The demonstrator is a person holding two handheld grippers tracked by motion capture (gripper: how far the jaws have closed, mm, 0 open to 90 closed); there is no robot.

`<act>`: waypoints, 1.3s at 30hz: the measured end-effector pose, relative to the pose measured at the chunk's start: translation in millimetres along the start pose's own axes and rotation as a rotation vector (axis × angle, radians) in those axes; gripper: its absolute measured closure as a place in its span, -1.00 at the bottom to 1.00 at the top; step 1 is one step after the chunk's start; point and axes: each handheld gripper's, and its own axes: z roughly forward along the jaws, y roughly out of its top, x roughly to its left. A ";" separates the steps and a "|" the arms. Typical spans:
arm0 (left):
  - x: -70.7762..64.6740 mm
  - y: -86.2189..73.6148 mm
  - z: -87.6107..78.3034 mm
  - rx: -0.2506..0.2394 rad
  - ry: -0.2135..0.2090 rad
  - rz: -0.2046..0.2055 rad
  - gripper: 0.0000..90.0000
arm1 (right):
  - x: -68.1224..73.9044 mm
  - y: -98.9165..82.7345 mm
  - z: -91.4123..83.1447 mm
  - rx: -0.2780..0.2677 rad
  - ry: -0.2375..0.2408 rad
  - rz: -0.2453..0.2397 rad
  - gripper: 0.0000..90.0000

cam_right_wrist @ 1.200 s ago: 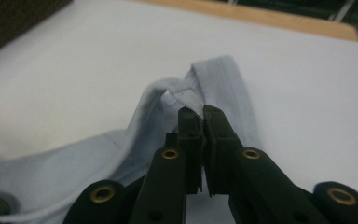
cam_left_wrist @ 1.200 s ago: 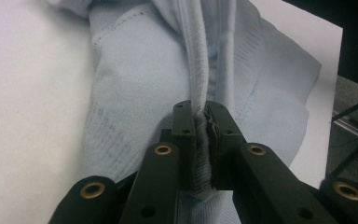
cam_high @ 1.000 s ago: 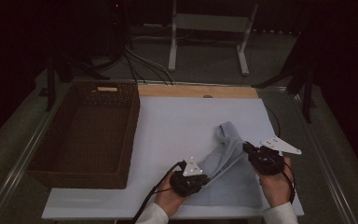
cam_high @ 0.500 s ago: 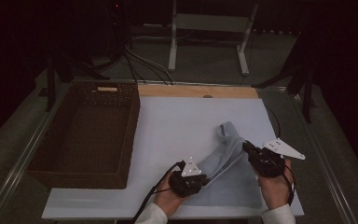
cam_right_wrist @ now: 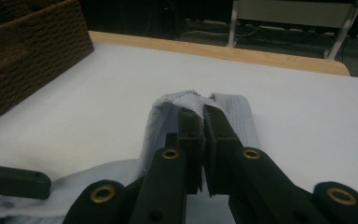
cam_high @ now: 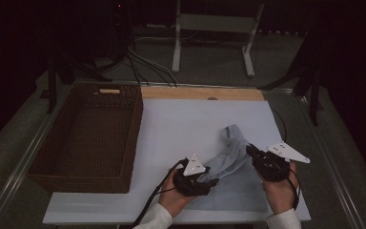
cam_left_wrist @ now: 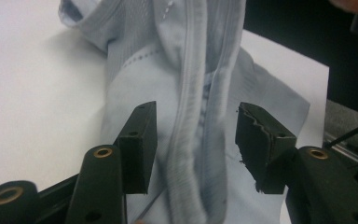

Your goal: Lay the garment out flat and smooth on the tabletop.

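the pale blue ribbed cloth garment (cam_high: pixel 228 157) lies on the white table top (cam_high: pixel 181 129), on the near right part, between the two hands and well apart from the brown woven wicker basket (cam_high: pixel 88 136) at the left side. one part of the garment is raised into a ridge, because the right gripper (cam_right_wrist: pixel 200 116) pinches a fold of it and holds it up from the table; in the right gripper view the two black jaws stand pressed together with the cloth edge caught between the tips. i judge this hold is there to keep the garment stretched while the other hand takes a new place on it, maybe for folding.

the left gripper (cam_left_wrist: pixel 193 140) is at the near end of the same garment. its jaws have just been opening and now stand about half apart. a thick seam of the cloth runs between them, but the pads (cam_left_wrist: pixel 140 140) do not press on it, so this gripper has released the cloth. the left hand (cam_high: pixel 169 198) rests low on the table.
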 end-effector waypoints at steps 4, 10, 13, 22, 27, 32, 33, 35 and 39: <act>-0.6 6.2 1.9 -0.016 0.004 0.001 -0.03 | 0.5 0.3 0.0 -0.002 0.001 0.000 0.93; -2.3 16.7 6.5 -0.028 0.003 0.016 -0.12 | 1.0 0.8 -0.1 -0.002 0.005 0.003 0.93; -2.4 21.8 9.7 -0.031 0.005 0.024 -0.16 | 1.1 0.8 0.0 -0.002 0.006 0.004 0.93; -0.6 34.5 22.7 -0.030 0.028 0.040 -0.26 | 3.1 1.5 0.6 -0.001 0.016 0.001 0.93; 2.2 36.4 26.8 -0.027 0.057 0.041 -0.24 | 3.9 1.4 0.8 0.001 0.021 -0.002 0.92; 5.6 36.1 32.8 -0.001 0.115 0.052 -0.09 | 5.2 1.8 0.0 -0.001 0.027 0.003 0.92; 5.6 36.1 32.8 -0.001 0.115 0.052 -0.02 | 5.2 1.8 0.0 -0.001 0.027 0.003 0.92; 6.1 35.8 33.5 0.007 0.138 0.057 0.22 | 5.1 1.9 -0.2 -0.002 0.027 0.000 0.92; 8.1 36.2 32.7 0.015 0.151 0.055 0.58 | 4.4 1.6 -0.1 0.000 0.027 0.002 0.89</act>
